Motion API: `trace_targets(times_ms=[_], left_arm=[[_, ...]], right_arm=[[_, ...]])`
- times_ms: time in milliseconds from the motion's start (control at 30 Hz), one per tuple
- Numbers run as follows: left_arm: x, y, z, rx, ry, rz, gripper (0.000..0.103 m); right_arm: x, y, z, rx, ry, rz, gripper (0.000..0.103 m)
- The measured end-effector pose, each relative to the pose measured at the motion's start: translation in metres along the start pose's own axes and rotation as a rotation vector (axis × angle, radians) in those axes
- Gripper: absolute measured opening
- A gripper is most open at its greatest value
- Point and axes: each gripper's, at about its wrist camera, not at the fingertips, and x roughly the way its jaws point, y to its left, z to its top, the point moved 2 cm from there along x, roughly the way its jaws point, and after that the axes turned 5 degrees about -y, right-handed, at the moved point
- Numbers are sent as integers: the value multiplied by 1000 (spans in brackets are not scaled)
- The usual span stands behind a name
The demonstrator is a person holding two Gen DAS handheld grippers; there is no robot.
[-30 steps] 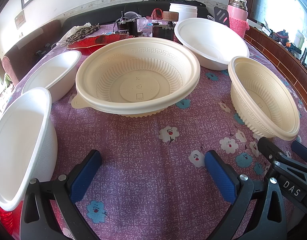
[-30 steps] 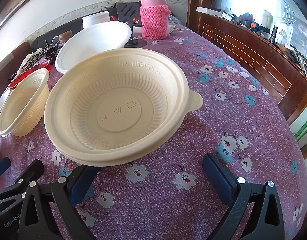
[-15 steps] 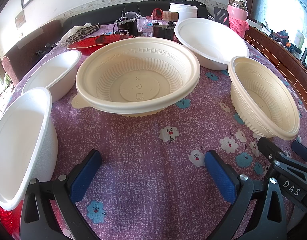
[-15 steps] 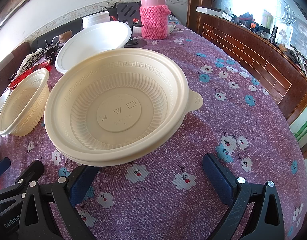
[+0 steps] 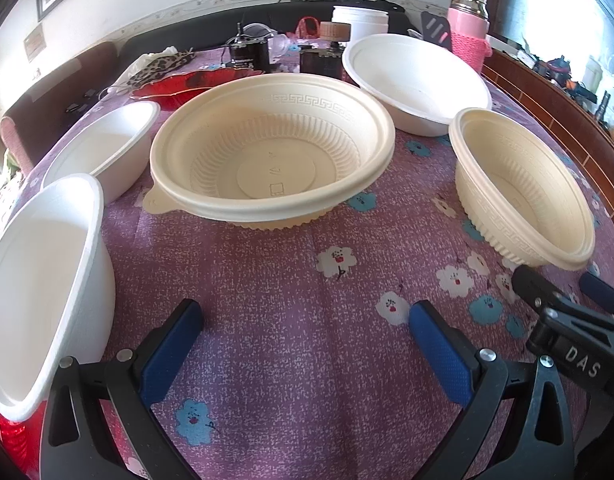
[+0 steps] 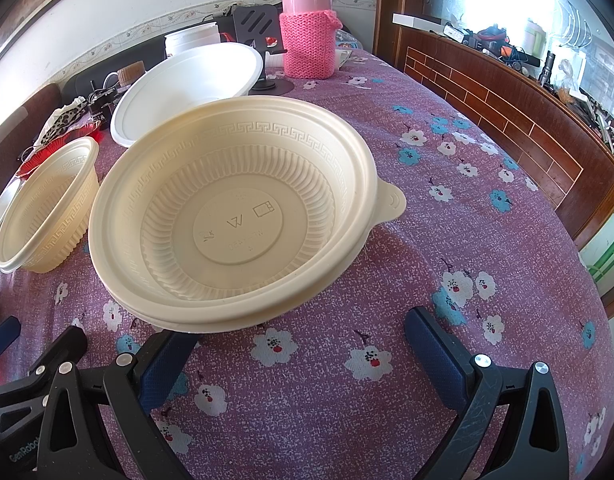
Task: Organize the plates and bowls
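Both grippers sit low over my purple flowered tablecloth (image 5: 291,320), the left gripper (image 5: 303,340) and right gripper (image 6: 299,354) each spread wide and holding nothing. Just beyond the left one rests a wide cream bowl (image 5: 271,152); a smaller cream bowl (image 5: 523,188) stands to its right, white bowls (image 5: 415,80) farther back.

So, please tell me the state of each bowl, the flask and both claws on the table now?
Left claw: open, empty.
Right claw: open, empty.
Big cream bowl: upright, empty; a second rim shows under it.
Small cream bowl: upright, empty.
Big white bowl: upright, empty.
Two small white bowls: upright, empty.
Pink flask: upright, lid on.
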Motion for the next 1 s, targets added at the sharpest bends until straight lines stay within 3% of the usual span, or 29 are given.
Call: trace_targets(times_ms=[367, 633, 1000], left_arm=[[-5, 0, -5, 11, 4, -5, 103], [-17, -1, -19, 25, 54, -13, 103], [-23, -1, -26, 11, 26, -3, 103]], right_arm=[[0, 0, 0, 0, 0, 0, 102], [0, 0, 0, 0, 0, 0, 102], [0, 0, 0, -1, 0, -1, 102]])
